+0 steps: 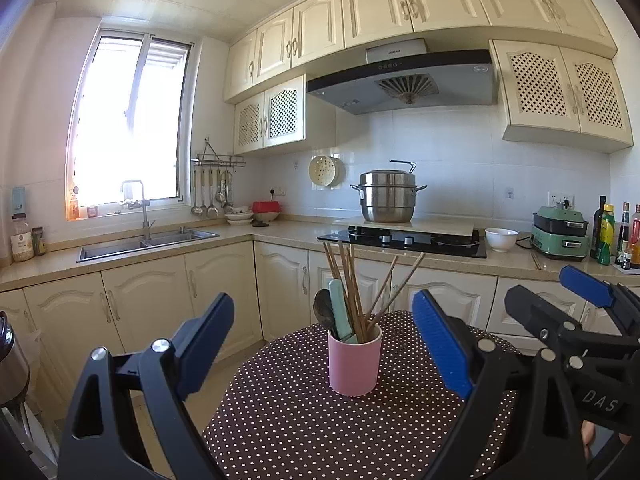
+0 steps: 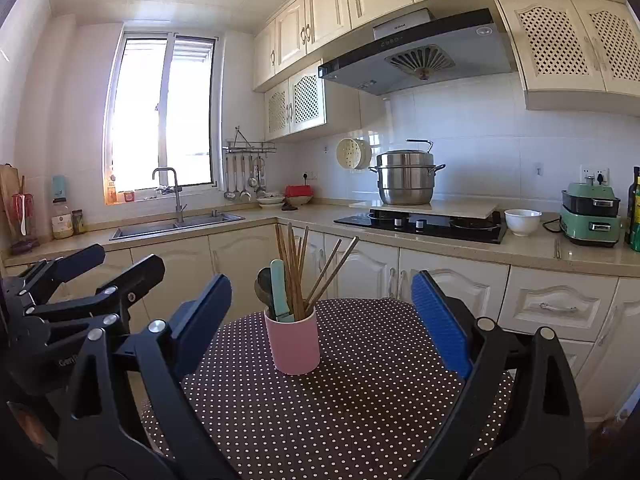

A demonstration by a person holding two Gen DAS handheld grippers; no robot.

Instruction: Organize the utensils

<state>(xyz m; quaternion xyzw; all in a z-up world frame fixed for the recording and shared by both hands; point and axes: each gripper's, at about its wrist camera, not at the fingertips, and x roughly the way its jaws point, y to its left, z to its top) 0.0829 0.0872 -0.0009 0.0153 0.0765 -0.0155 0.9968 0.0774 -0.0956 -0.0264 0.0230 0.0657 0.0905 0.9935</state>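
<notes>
Both grippers, left (image 1: 324, 344) and right (image 2: 322, 320), gape wide and empty. A smooth pink cup (image 2: 293, 344) stands on the dotted table (image 2: 360, 400), holding wooden chopsticks (image 2: 294, 276). Only the right view shows a cutting board (image 2: 8, 196).

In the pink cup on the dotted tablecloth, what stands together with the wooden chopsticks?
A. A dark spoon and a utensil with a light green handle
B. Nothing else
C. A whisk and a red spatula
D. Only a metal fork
A: in the pink cup, beside the wooden chopsticks, a dark spoon and a utensil with a light green handle stand upright; both views show them.
</notes>
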